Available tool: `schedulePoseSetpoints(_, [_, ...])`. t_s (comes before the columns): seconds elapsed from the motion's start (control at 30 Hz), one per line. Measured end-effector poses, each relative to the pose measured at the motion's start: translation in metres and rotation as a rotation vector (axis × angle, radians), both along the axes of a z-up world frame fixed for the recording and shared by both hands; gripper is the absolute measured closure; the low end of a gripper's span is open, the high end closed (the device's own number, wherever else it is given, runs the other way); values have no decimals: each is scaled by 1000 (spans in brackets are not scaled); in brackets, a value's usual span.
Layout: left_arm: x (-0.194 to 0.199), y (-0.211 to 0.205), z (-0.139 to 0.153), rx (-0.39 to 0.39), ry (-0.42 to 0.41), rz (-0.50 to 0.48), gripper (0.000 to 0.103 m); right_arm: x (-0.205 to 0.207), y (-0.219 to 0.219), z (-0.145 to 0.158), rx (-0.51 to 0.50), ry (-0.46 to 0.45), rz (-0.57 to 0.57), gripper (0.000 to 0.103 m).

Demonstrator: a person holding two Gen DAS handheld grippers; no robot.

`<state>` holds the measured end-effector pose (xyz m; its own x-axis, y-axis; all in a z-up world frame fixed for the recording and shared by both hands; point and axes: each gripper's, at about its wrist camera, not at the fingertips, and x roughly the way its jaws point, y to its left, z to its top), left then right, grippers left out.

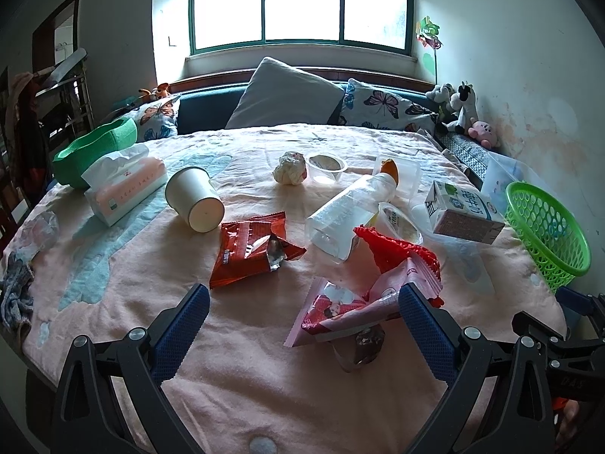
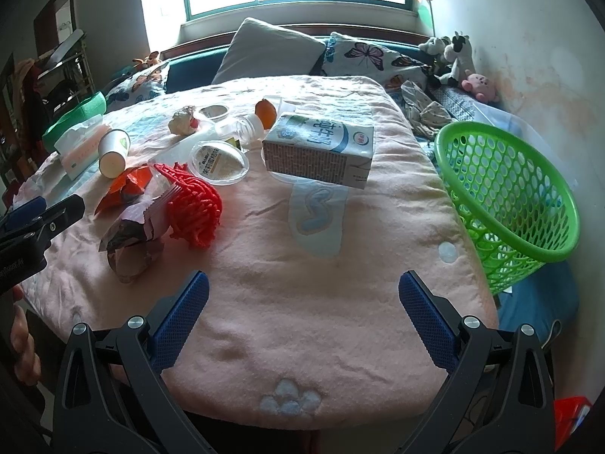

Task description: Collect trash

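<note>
My left gripper (image 1: 302,325) is spread wide over the pink blanket (image 1: 242,378), and it holds nothing. My right gripper (image 2: 302,314) is spread wide too, with only blanket between its blue pads (image 2: 181,314).

Closest to my left gripper lies a pink snack wrapper (image 1: 340,310), right by my right-hand finger. A crumpled clear wrapper (image 1: 359,348) pokes out from under it. Just behind sits a red net bag (image 1: 393,249), touching the pink wrapper. A little to the left is a torn red snack bag (image 1: 249,253).

Farther back, a clear plastic bottle (image 1: 348,212) lies on its side, with a small round tub with a lid (image 1: 401,223) just beside it. A milk carton (image 1: 461,212) lies on its side to the right. To the left, a white paper cup (image 1: 196,196) is tipped over, near a pack of tissues (image 1: 124,185).

Farther still are a crumpled paper ball (image 1: 291,168) and a clear cup (image 1: 327,168).

The green basket (image 2: 506,196) sits at the right edge of the bed, tipped toward the trash. I cannot tell whether anything is in it.

At the far end are pillows (image 1: 283,94) and a window (image 1: 298,7).
</note>
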<state>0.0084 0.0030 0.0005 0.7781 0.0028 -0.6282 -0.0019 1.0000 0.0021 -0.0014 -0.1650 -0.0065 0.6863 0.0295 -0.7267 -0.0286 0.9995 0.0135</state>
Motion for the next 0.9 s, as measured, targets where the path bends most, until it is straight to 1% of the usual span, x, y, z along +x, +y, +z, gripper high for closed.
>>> schedulePoseSetpoints(0.27, [11,3,-2,-5,12,-2,6,7,4,0,-7,1,13,4])
schedulePoseSetpoints(0.73, [30,12,3,-6,28,5,6,21,11,5,-18,-5,55,4])
schedulePoseSetpoints(0.9, [36,16,7,-10,29,-3,6,29,14,8,-7,3,80,4])
